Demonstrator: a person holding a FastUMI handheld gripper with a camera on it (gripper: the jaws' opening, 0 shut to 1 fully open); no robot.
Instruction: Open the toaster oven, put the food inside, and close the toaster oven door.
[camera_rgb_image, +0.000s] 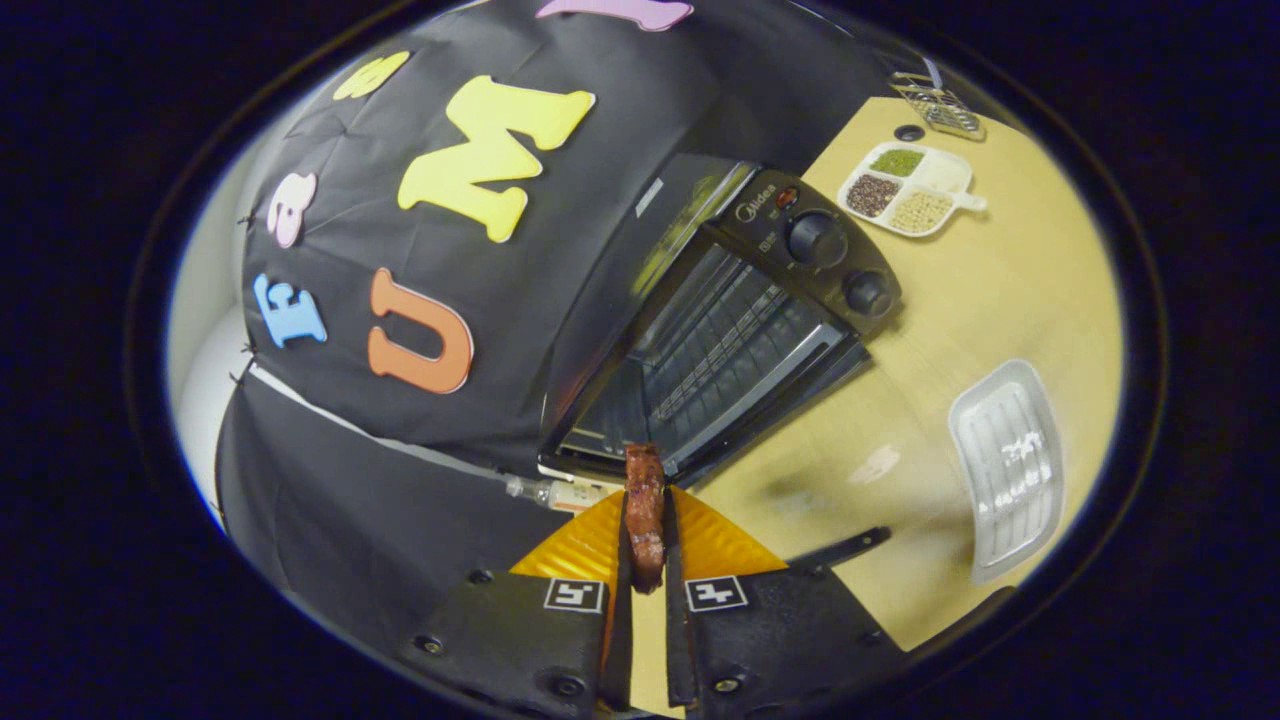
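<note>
My gripper (646, 520) is shut on a thin brown strip of grilled meat (645, 510), held edge-on between both fingers, its far end poking out past the tips. Just ahead stands the black toaster oven (730, 320) on the wooden table (960, 310). Its door hangs open toward me, and the wire rack (715, 350) inside is bare. Two round knobs (816, 240) sit on its control panel. The whole view is tilted, with the meat's far end level with the open door's edge.
A ribbed, empty silver tray (1008, 465) lies on the table beside the fingers. Beyond the oven rest a white divided dish of spices (908, 190) and a small wire rack (938, 106). A small bottle (560, 493) lies by the oven's near corner.
</note>
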